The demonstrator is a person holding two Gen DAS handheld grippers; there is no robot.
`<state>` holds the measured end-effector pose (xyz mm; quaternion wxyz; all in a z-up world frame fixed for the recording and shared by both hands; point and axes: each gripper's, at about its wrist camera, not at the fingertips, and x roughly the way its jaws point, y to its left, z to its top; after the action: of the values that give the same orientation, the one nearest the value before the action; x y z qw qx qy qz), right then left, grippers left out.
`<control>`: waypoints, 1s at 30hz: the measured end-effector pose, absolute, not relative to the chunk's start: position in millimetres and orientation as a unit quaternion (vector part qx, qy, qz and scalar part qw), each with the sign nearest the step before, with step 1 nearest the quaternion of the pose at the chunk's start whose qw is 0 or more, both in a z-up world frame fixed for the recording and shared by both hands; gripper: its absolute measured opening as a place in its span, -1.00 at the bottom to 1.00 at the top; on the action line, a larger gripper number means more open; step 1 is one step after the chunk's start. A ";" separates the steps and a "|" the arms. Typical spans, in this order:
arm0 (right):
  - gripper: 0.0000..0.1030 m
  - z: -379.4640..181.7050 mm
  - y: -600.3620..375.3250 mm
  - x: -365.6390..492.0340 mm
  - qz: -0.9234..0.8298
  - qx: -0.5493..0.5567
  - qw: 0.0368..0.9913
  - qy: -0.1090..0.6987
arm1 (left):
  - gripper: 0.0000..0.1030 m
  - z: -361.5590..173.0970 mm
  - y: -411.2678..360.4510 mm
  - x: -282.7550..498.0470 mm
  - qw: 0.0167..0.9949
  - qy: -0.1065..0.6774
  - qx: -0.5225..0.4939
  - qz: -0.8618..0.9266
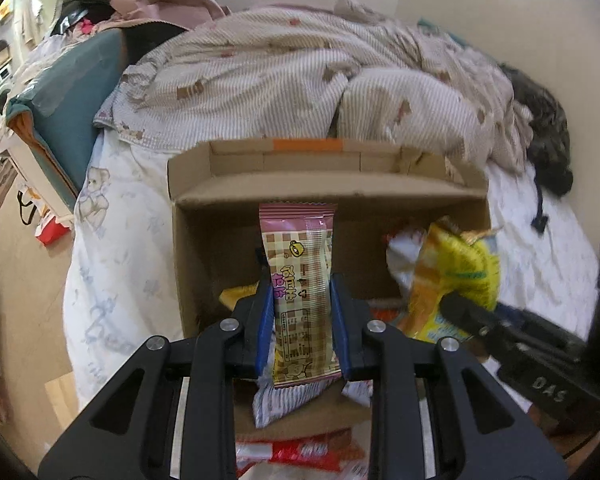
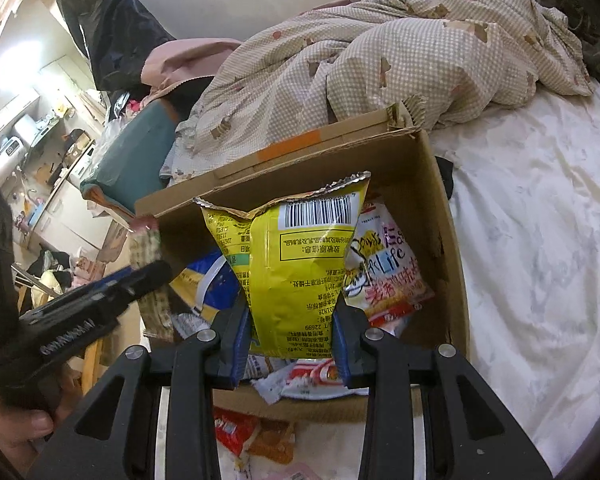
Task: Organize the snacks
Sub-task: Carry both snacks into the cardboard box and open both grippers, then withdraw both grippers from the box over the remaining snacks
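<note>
The left gripper (image 1: 302, 316) is clamped on a long pink checked wafer packet (image 1: 302, 292), its blue pads (image 1: 265, 320) pressing the packet's two long edges. The packet stands upright over the open cardboard box (image 1: 204, 248), its top edge reaching the level of the box's inner flap. The right gripper (image 2: 292, 320) grips a yellow chip bag (image 2: 296, 264) near its lower end, bag upright, barcode side toward the camera, also over the box.

Only the right wrist view shows what lies deep in the box — a white and pink packet (image 2: 388, 276) against the right wall and a blue and yellow packet (image 2: 208, 284) to the left. Only the left wrist view shows the box's far flap with its orange tape and the bear-print sheet (image 1: 96, 196) beside it. Each view catches the other gripper at its edge, blurred; the right one enters the left view low at right with the chip bag (image 1: 452, 276).

Both grippers point forward and slightly down into the box, side by side. A red packet (image 2: 236, 428) lies outside the box's near wall — possibly on the bed, though that part is cramped. A checked quilt (image 2: 380, 52) is heaped behind the box.
</note>
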<state>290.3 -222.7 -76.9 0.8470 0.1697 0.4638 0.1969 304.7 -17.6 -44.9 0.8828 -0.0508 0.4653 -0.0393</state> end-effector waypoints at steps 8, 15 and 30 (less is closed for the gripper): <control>-0.25 -85.3 -234.5 304.3 0.202 0.215 0.836 0.463 | -0.55 -55.7 -16.5 313.1 0.876 0.474 -0.064 -0.060; 0.42 -79.1 -239.2 303.4 0.209 0.242 0.831 0.455 | 0.20 -58.0 -16.6 310.4 0.870 0.481 -0.081 -0.078; 0.48 -74.6 -244.4 301.3 0.197 0.240 0.837 0.450 | 0.57 -53.8 -0.5 298.9 0.879 0.467 -0.079 -0.045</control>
<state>301.3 -244.4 -74.6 0.8373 0.2399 0.4499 0.1971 298.9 -0.5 -53.8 0.8793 -0.0794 0.4674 -0.0448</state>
